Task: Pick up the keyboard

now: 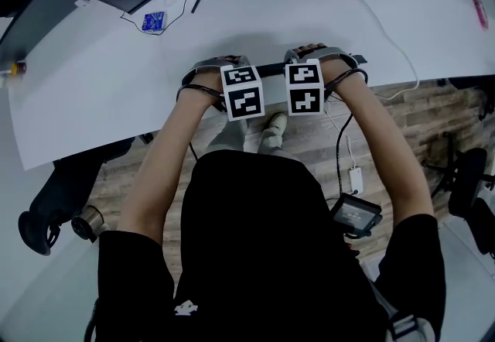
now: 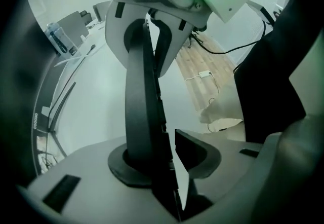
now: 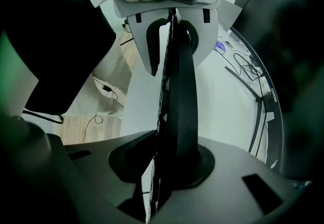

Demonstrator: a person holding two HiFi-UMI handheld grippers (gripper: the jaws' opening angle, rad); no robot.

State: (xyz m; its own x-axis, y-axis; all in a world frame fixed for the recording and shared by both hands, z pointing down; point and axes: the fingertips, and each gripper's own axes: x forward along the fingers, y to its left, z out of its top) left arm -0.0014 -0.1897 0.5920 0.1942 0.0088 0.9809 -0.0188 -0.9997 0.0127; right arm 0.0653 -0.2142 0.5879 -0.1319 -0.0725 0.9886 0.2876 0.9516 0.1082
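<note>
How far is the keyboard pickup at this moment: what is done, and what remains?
Done: the right gripper is clamped on one end of the keyboard. In hand: the left gripper straddles the other end, but light shows beside one jaw, so no grip yet. Left: close it, then raise the keyboard above the white table.

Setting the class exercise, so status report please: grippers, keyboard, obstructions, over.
Right gripper shut on thin black keyboard. Left gripper open, keyboard between its jaws. Nothing blocking seen.

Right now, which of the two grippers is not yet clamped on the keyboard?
The left gripper: light shows between the keyboard and one of its pads. The right gripper presses the keyboard from both sides.
</note>
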